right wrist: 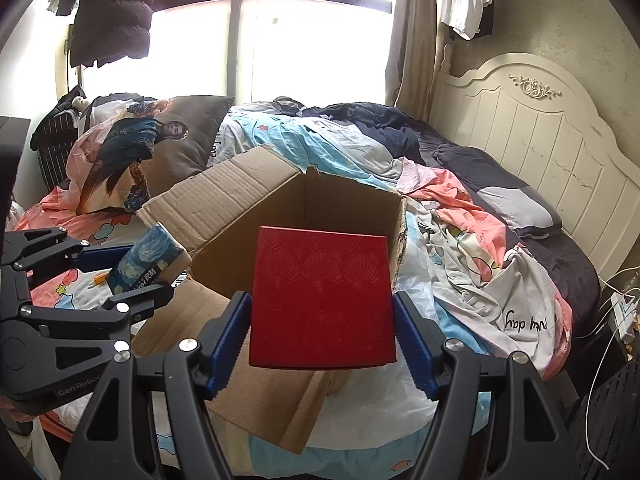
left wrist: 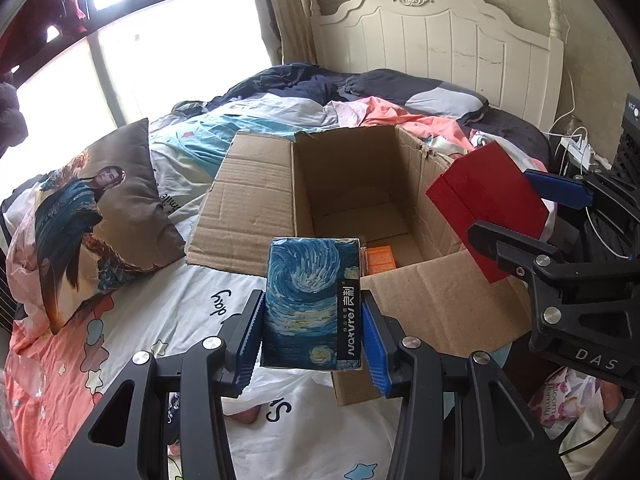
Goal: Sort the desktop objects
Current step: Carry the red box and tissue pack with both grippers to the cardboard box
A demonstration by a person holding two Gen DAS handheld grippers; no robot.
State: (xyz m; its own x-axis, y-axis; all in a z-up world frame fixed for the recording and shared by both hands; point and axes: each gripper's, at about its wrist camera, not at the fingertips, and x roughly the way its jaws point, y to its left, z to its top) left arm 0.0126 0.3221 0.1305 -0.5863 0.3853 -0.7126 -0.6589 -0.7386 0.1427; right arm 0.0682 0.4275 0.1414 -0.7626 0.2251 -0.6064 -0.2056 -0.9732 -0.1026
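Observation:
My left gripper is shut on a blue swirl-patterned tissue pack, held over the near edge of an open cardboard box that sits on the bed. My right gripper is shut on a red box with an embossed fan pattern, hanging in front of the cardboard box. In the left wrist view the red box and the right gripper hover at the carton's right side. In the right wrist view the tissue pack and the left gripper are at the left. An orange item lies inside the carton.
The carton's flaps spread over rumpled bedding. A printed pillow lies to the left, a white headboard stands behind. Chargers and white cables sit at the right. A plastic bag lies under the near flap.

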